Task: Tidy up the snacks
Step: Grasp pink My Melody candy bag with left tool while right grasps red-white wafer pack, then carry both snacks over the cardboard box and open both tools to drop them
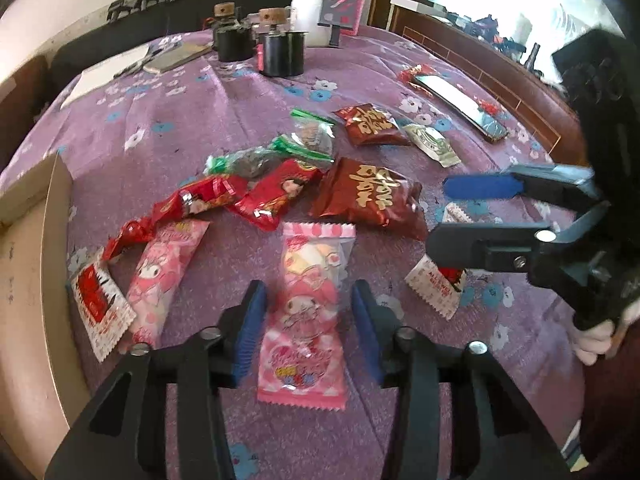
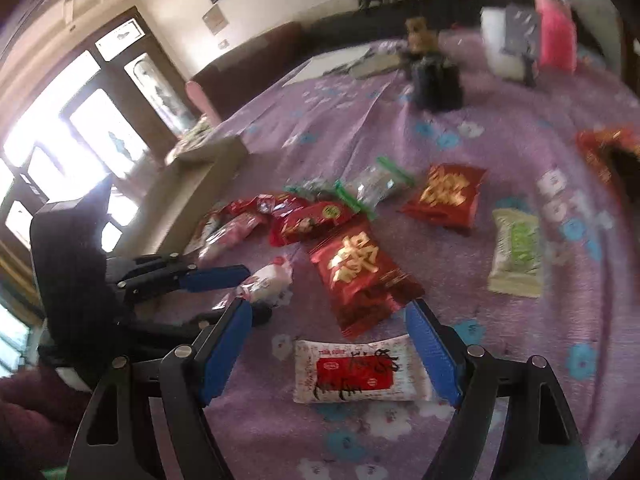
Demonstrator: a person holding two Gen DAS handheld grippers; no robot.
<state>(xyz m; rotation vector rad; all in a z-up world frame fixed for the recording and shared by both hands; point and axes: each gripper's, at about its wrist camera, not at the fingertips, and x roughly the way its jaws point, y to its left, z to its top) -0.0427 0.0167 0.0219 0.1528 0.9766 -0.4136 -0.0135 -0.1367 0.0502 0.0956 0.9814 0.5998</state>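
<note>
Left wrist view first: the left gripper (image 1: 308,334) is spread wide with nothing in it, its blue pads either side of a pink cartoon-printed plastic candy bag (image 1: 306,320) lying flat on the purple flowered tablecloth (image 1: 200,120). The bag's long axis runs straight along the fingers, so closing would pinch it across its narrow width. At the far left is a brown cardboard box (image 1: 36,240); can't see what's inside it from here.

Right wrist view, kinda blurry: the right gripper (image 2: 330,354) is also wide open and empty, with a white-and-red crimped-edge snack packet (image 2: 356,372) lying crosswise between its fingers, long axis side to side. So each claw is nearest its own packet. Red chip bags and green-sealed pouches are heaped beyond.
</note>
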